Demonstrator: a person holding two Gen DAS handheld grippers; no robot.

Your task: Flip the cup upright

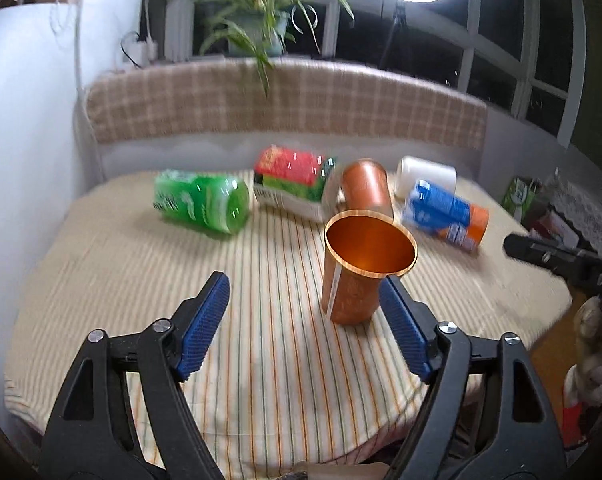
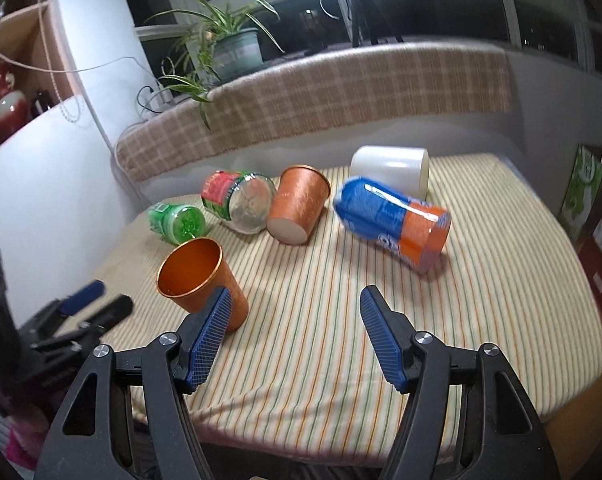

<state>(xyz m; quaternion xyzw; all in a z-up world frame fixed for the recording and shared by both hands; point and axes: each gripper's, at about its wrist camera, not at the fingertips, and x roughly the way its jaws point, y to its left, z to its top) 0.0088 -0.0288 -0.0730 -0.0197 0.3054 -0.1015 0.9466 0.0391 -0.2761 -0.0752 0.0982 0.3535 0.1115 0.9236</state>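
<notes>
An orange metal cup [image 1: 361, 268] stands upright on the striped tablecloth, mouth up; it also shows in the right wrist view [image 2: 201, 280]. My left gripper [image 1: 305, 296] is open and empty, its right finger [image 1: 401, 320] close beside the cup. My right gripper [image 2: 297, 312] is open and empty, its left finger [image 2: 213, 328] in front of the cup's base. A second orange cup [image 2: 299, 208] lies on its side further back, bottom toward me; it shows in the left wrist view [image 1: 367, 190] too.
Lying on the table: a green bottle [image 1: 201, 202], a red-green labelled jar [image 1: 297, 184], a blue-orange can [image 2: 397, 224] and a white cup [image 2: 393, 168]. A checked bench back [image 1: 285, 100] and a potted plant [image 2: 229, 48] stand behind. The table's edge [image 2: 573, 288] drops at right.
</notes>
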